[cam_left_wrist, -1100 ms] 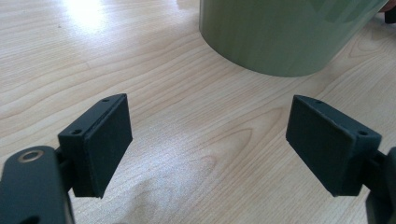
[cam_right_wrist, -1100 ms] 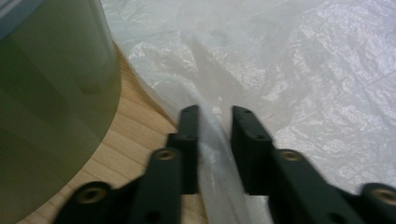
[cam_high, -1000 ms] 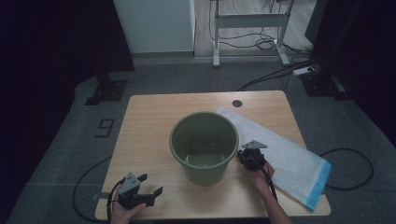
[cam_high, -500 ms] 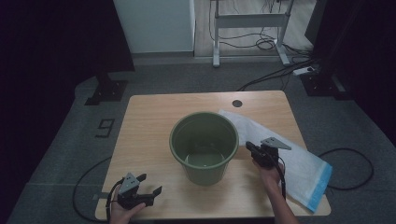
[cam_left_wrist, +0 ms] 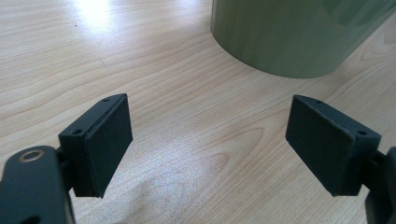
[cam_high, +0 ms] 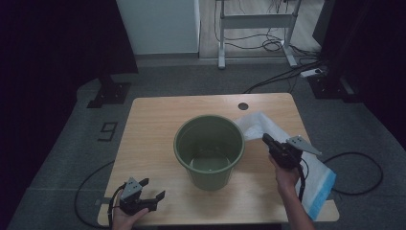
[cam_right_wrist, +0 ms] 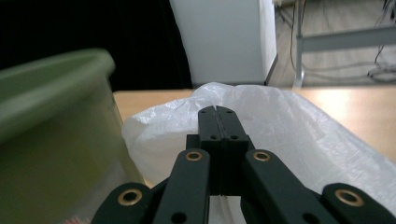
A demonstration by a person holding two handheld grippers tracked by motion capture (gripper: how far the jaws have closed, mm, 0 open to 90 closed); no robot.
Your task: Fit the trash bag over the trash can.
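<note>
Right gripper, centre-right of the high view: jaws pressed together on the edge of the white plastic bag, as is confirmed in the right gripper view, where a thin fold of bag is seen pinched between the closed jaws.

Change noted against the earlier high views: the right hand has been raised and carried up the frame, and the bag's near end, flat on the table a second ago, is now lifted and bunched just right of the green bucket. The blue-edged far end of the bag is left draped over the table's lower-right corner.

Left gripper, lower left of the high view: jaws held wide apart over bare wood, nothing between them; unmoved since the earlier views.

Judgement: the bag has been picked up securely and is probably being brought toward the bucket's rim, perhaps as a liner. The mouth is not yet opened; the idle left gripper will likely be needed for that.
</note>
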